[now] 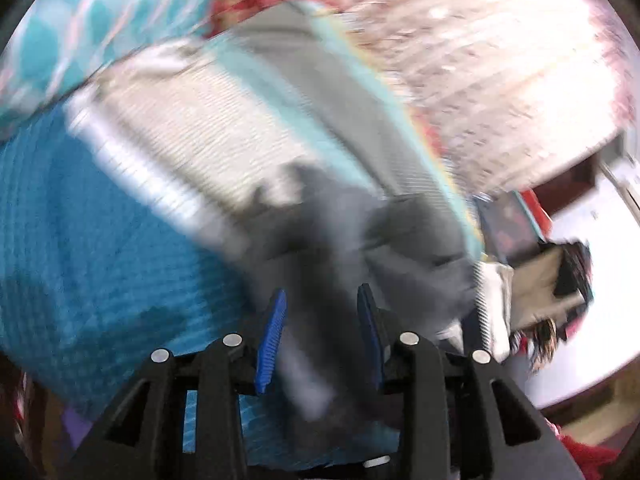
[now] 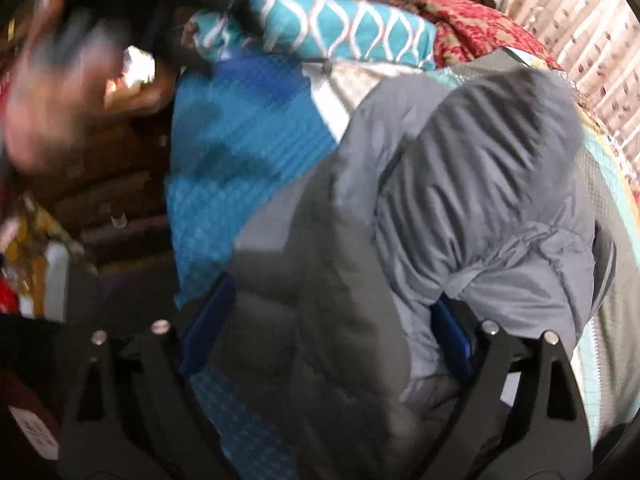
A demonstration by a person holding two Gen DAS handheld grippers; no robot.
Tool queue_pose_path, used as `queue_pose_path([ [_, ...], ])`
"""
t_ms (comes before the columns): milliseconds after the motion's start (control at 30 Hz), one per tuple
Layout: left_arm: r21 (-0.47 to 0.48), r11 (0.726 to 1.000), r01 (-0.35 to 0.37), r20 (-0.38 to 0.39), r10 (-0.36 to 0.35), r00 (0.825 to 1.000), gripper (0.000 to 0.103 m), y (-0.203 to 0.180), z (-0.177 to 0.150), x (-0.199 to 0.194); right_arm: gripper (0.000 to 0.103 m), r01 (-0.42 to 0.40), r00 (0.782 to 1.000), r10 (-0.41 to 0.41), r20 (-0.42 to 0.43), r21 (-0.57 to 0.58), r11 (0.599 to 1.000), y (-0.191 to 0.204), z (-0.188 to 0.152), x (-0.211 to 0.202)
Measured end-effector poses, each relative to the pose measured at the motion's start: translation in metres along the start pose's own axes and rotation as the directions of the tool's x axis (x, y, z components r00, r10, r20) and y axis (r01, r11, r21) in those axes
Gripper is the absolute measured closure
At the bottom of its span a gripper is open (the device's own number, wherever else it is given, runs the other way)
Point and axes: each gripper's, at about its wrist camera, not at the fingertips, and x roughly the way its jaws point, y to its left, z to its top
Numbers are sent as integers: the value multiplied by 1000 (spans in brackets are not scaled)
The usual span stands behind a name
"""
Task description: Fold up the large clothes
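A grey padded jacket (image 2: 472, 184) lies bunched on a blue textured bed cover (image 2: 240, 152). In the left wrist view the jacket (image 1: 400, 240) is blurred by motion. My left gripper (image 1: 322, 320) has its blue pads (image 1: 272, 344) partly apart, with a fold of grey jacket fabric between them. My right gripper (image 2: 328, 312) has its blue pads (image 2: 208, 320) wide apart, and the jacket bulk fills the gap between them. Whether either gripper presses the fabric is unclear.
A teal patterned pillow (image 2: 340, 28) and a red patterned cloth (image 2: 480, 32) lie at the head of the bed. A light curtain (image 1: 500, 60) hangs beside it. Dark wooden furniture (image 2: 116, 200) stands left of the bed. A blurred hand (image 2: 48, 100) shows at far left.
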Motion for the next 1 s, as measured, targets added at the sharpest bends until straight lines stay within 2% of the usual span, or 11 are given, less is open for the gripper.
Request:
queue_pose_path([
  [133, 186, 965, 185, -25, -183, 983, 40, -74, 12, 1, 5, 65, 997, -66, -27, -43, 997, 14, 4, 21],
  [200, 307, 929, 208, -94, -188, 978, 40, -109, 13, 17, 5, 97, 995, -100, -26, -83, 992, 18, 10, 30],
  [267, 358, 920, 158, -158, -108, 982, 40, -122, 16, 44, 5, 130, 991, -133, -13, -125, 984, 22, 11, 34],
  [367, 332, 943, 15, -215, 61, 975, 42, -103, 31, 87, 5, 177, 984, -176, 24, -165, 970, 30, 2, 24],
  [467, 304, 938, -166, -220, 239, 946, 50, -61, 43, 113, 5, 184, 977, -167, 130, -138, 973, 31, -15, -20],
  [567, 280, 933, -225, -224, 291, 930, 51, -30, 43, 117, 9, 98, 963, -91, 252, -16, 995, 14, -40, -85],
  [700, 270, 933, -237, -173, 289, 942, 51, -28, 40, 105, 47, -32, 956, -37, 290, 228, 973, -39, -69, -124],
  [833, 283, 922, -266, -149, 316, 937, 51, -27, 31, 96, 51, -277, 946, 154, 287, 461, 843, -93, -89, -87],
  [900, 305, 899, -314, -137, 367, 920, 51, -26, 31, 105, 51, -444, 896, 344, 280, 533, 721, -93, -91, -38],
  [933, 314, 888, -336, -129, 390, 912, 51, -26, 31, 109, 51, -454, 891, 376, 256, 539, 710, -86, -88, -21],
  [1000, 325, 857, -400, -114, 455, 883, 51, -23, 29, 118, 51, -385, 923, 337, 186, 483, 787, -62, -81, 7],
])
